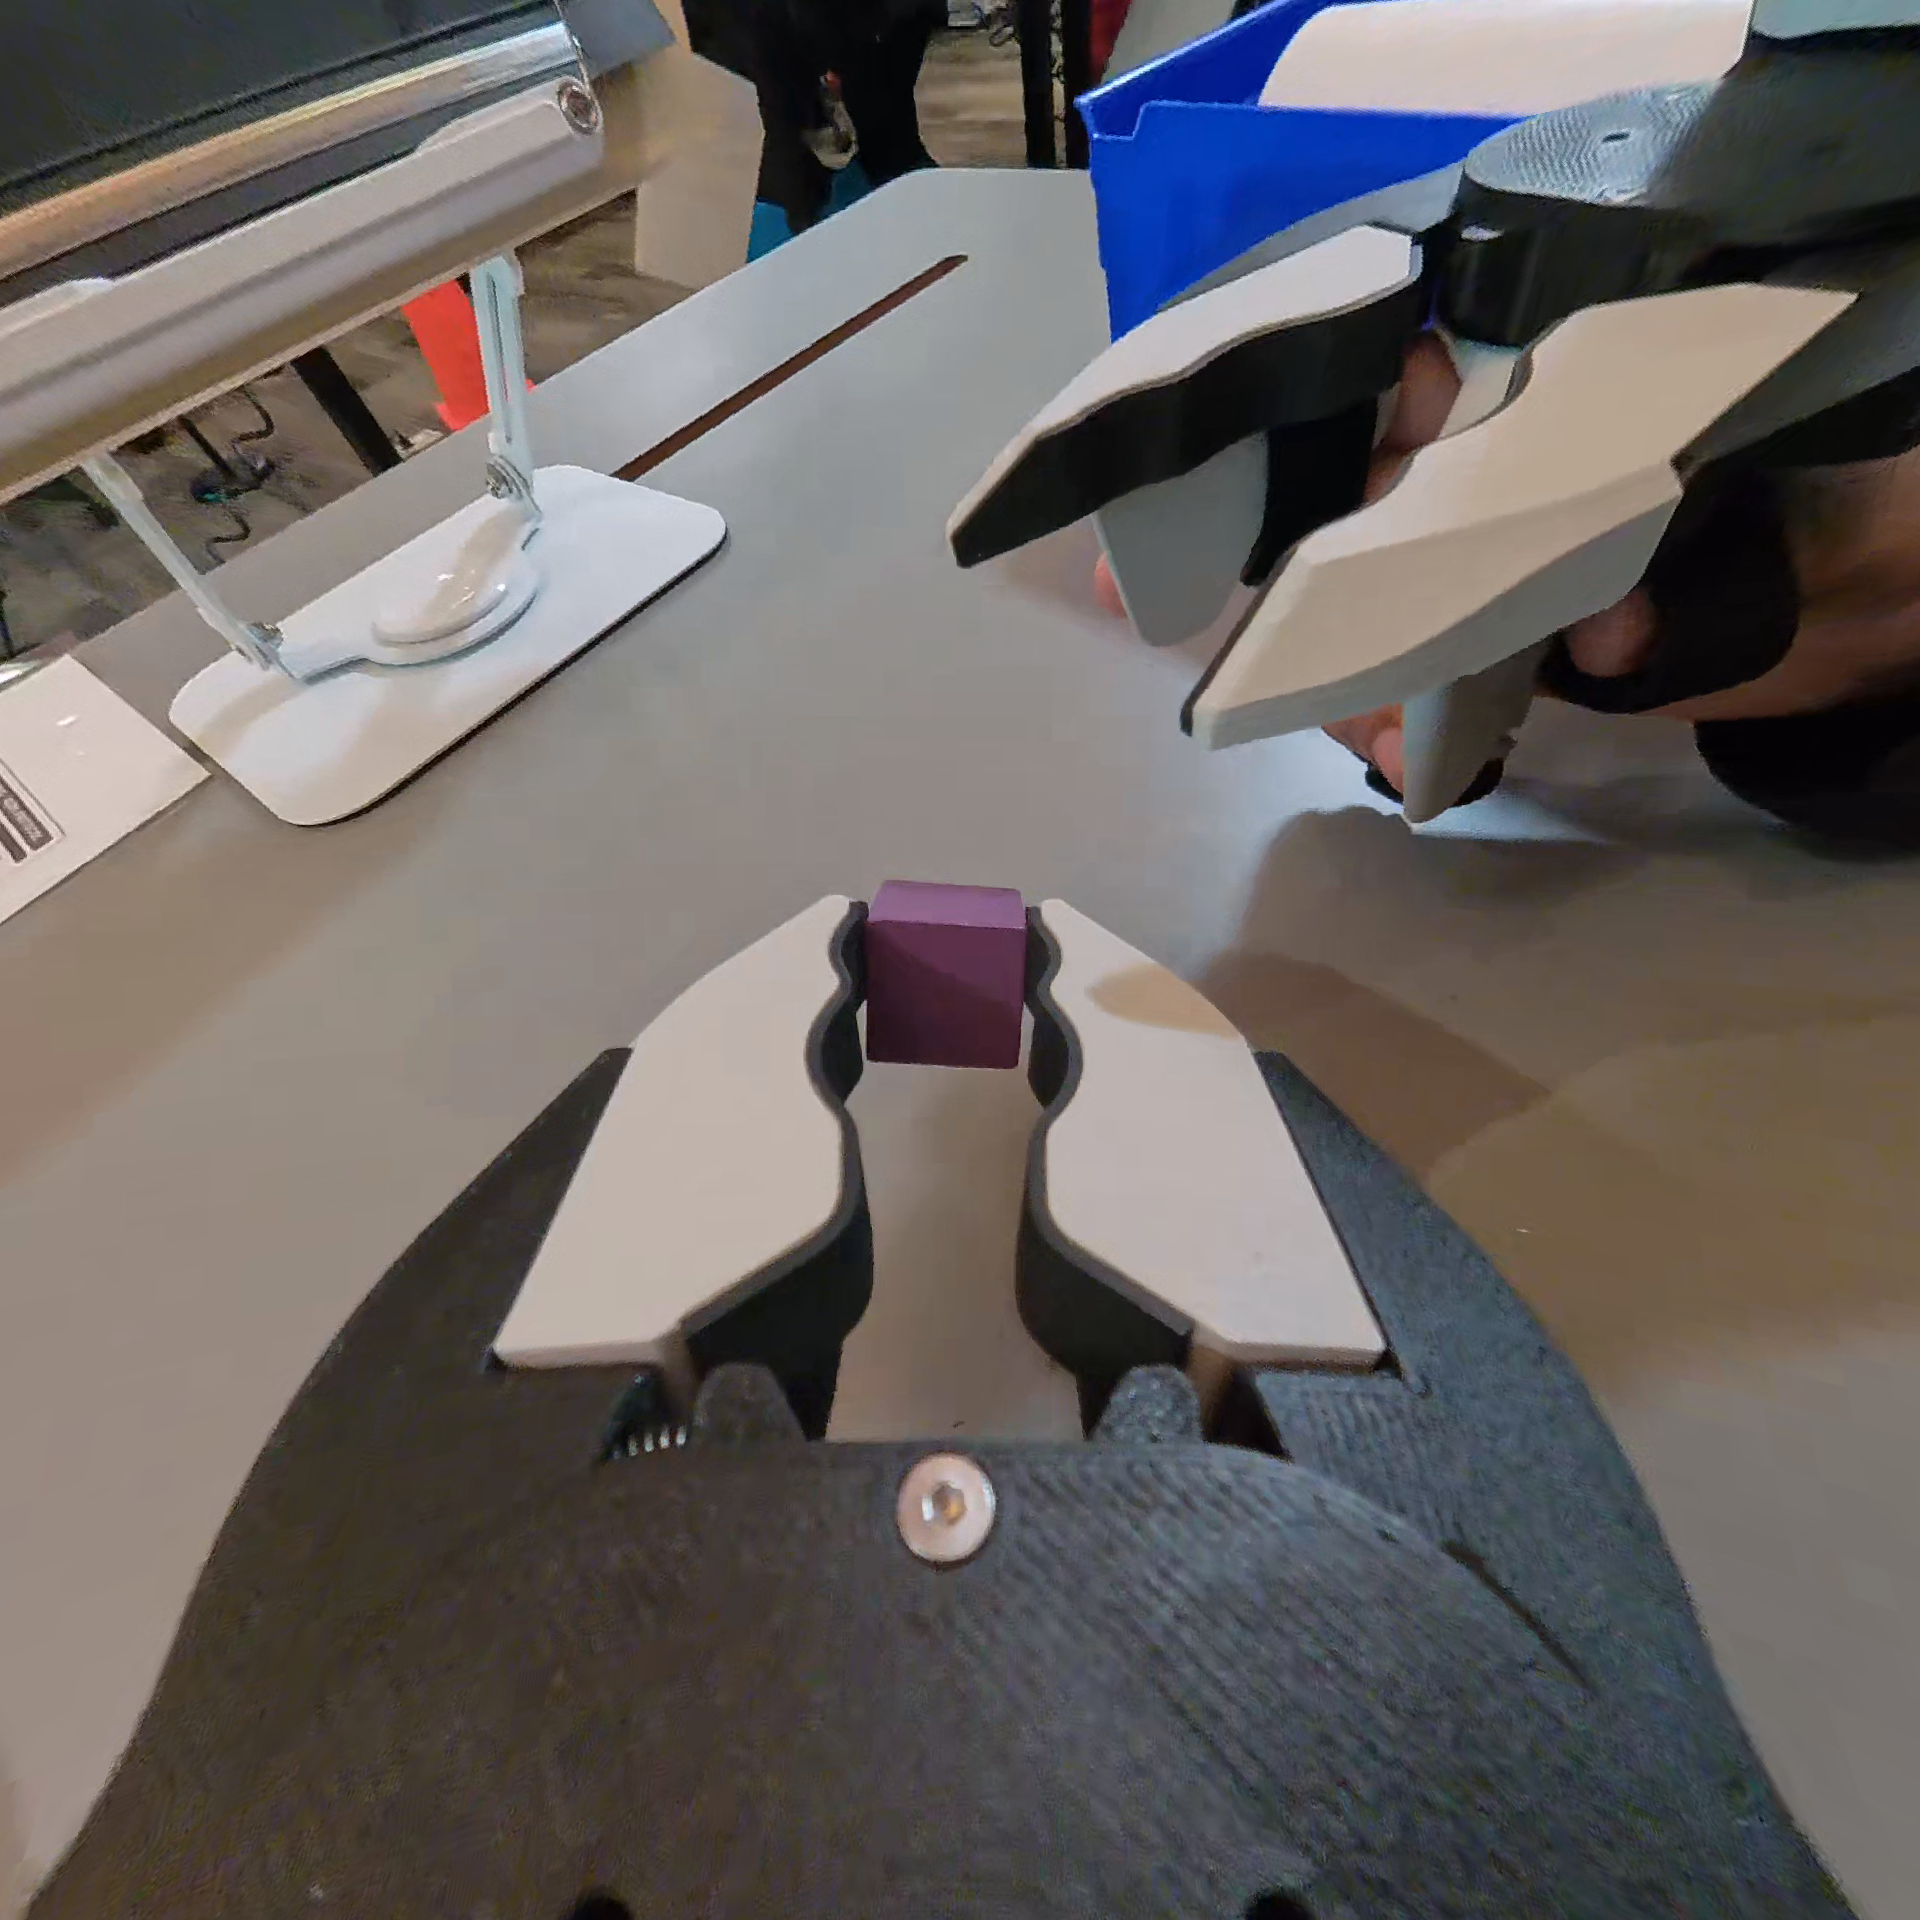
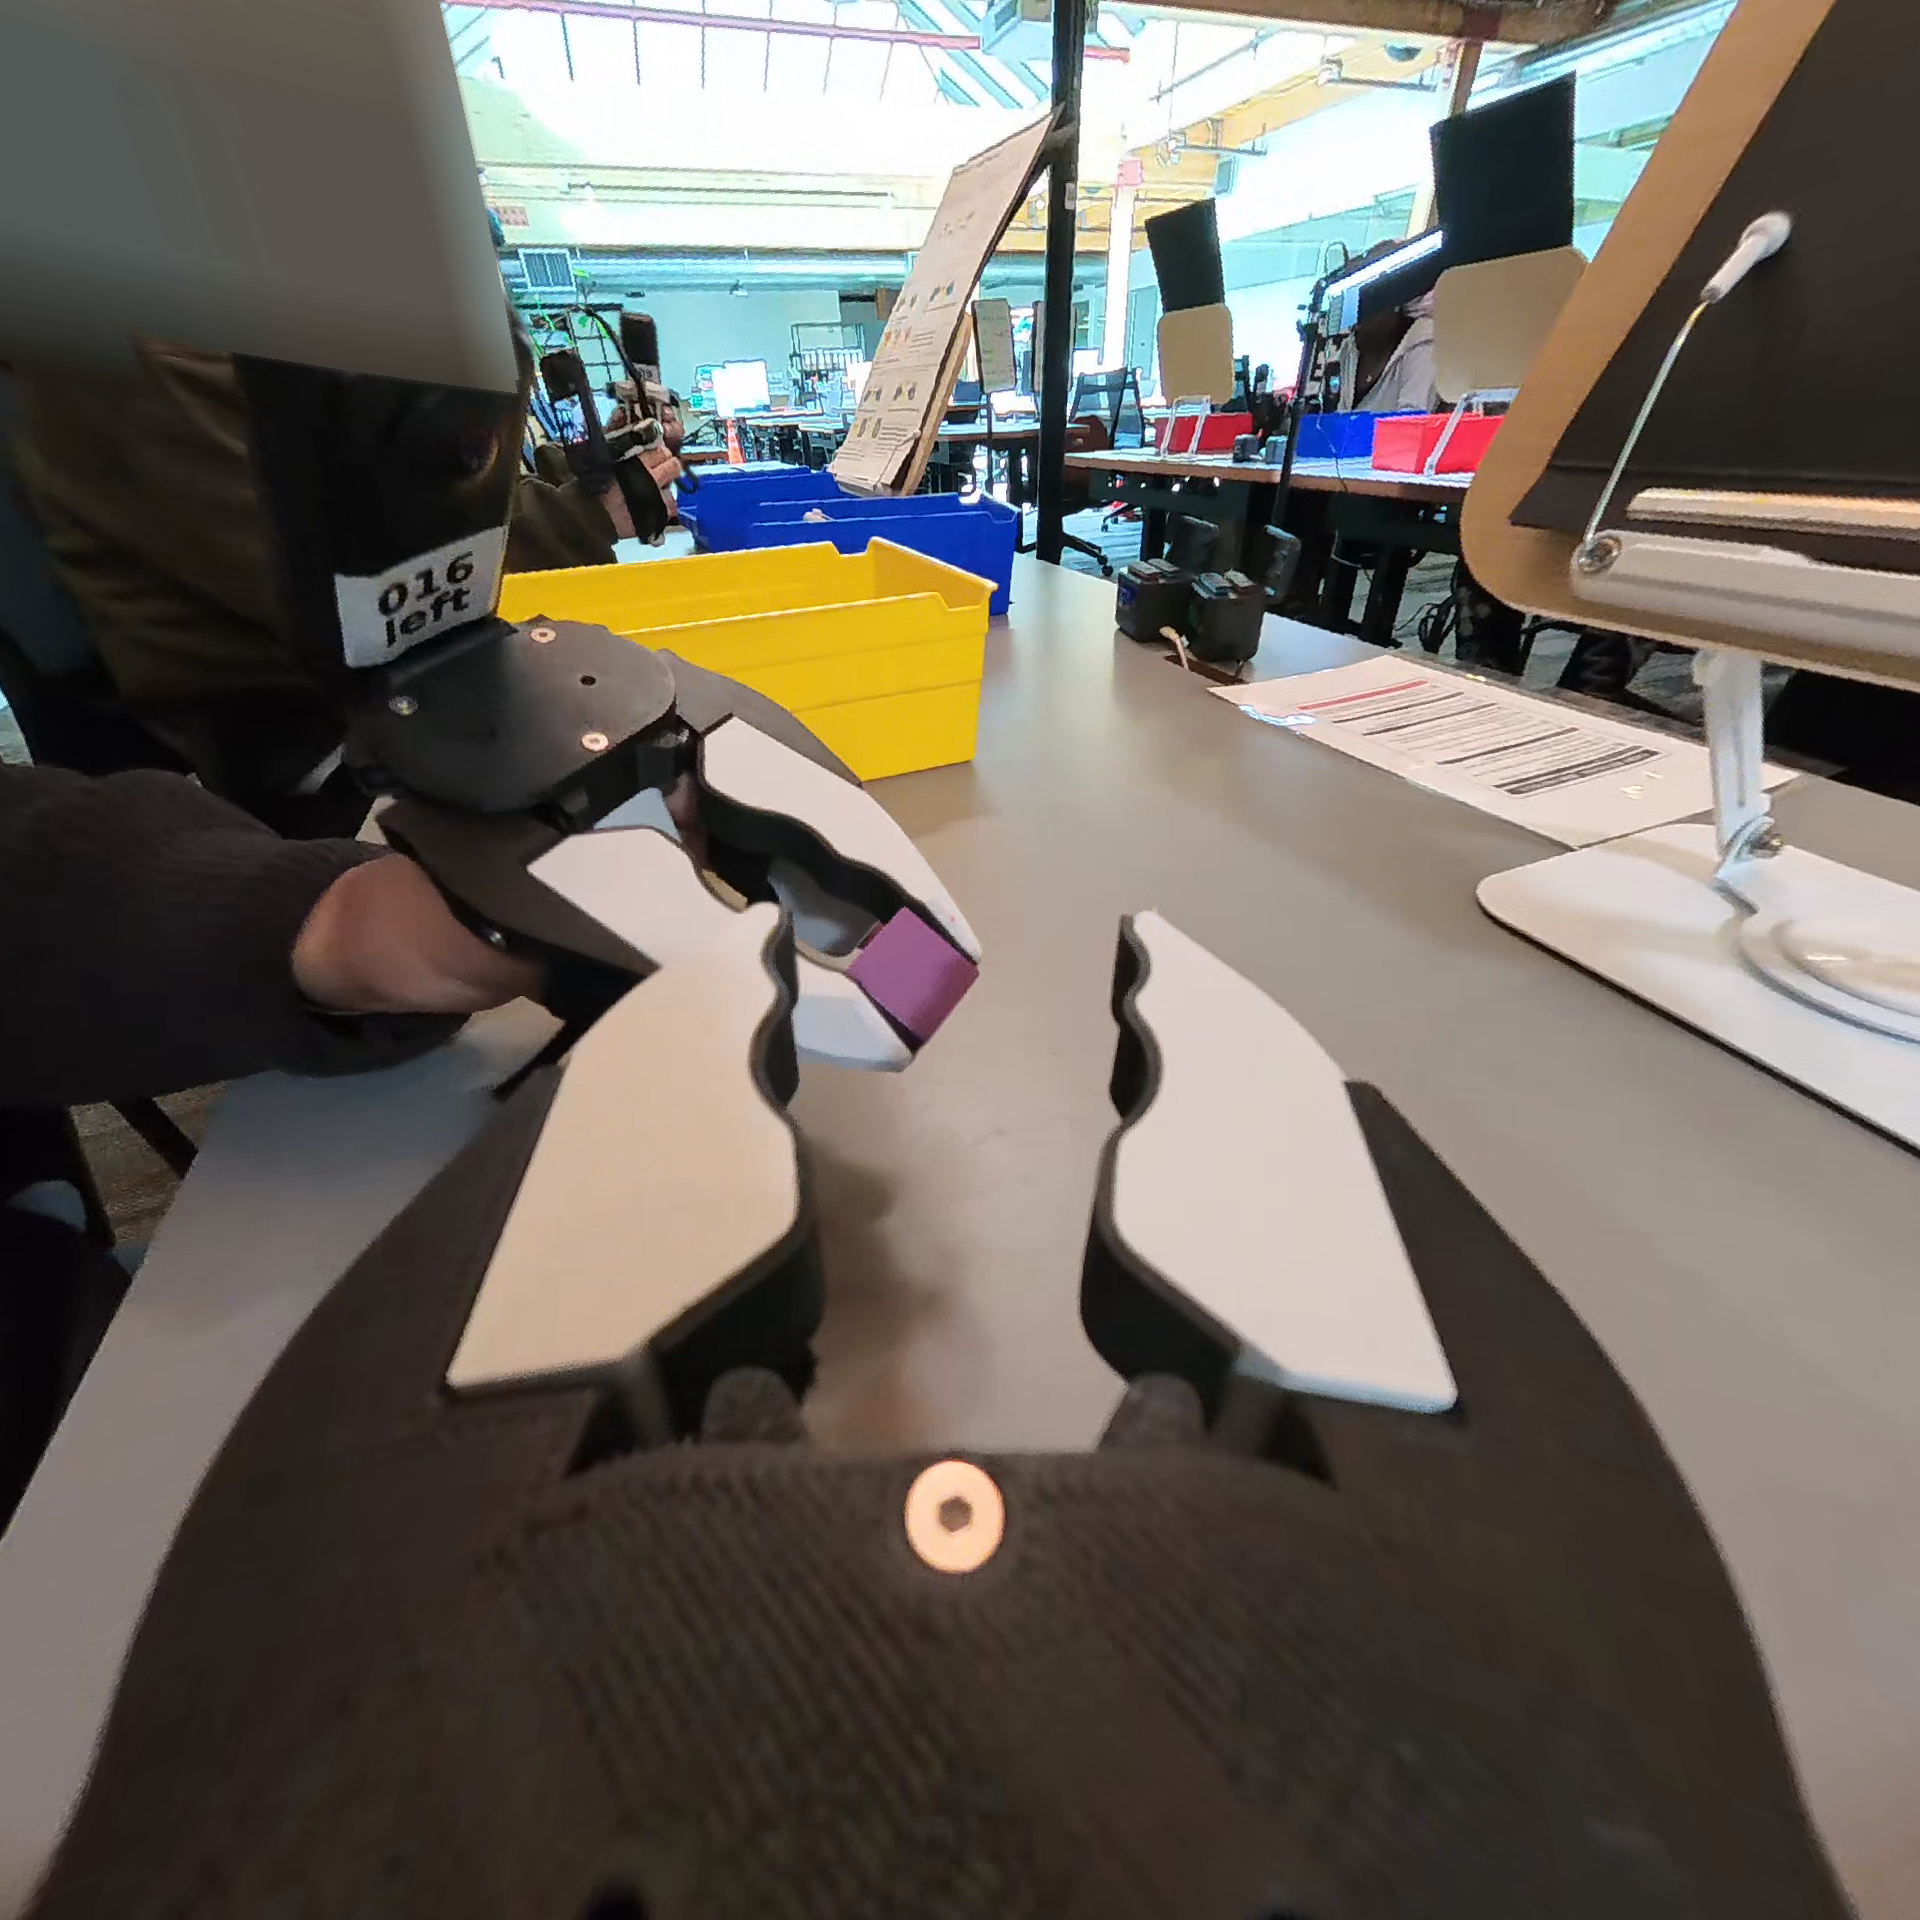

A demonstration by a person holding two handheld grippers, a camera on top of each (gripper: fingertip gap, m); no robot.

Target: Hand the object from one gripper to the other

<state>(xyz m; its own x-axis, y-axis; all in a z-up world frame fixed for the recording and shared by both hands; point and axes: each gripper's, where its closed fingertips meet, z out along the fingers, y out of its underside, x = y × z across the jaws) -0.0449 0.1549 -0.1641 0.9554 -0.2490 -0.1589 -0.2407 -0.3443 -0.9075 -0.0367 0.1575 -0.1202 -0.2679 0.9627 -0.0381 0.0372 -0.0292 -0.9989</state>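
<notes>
Left hand-held gripper (image 1: 945,920) pinches purple cube (image 1: 943,975); right hand-held gripper (image 2: 956,935) gapes empty.

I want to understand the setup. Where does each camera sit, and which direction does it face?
Left wrist view: on the left gripper, looking forward along its fingers, which are shut on the purple cube, over the grey table toward a white stand; the open right gripper and its gloved hand show upper right.
Right wrist view: on the right gripper, open, facing a yellow bin; the left gripper and a sleeve show at left.
Shared: cube, both grippers, table, stand.
</notes>
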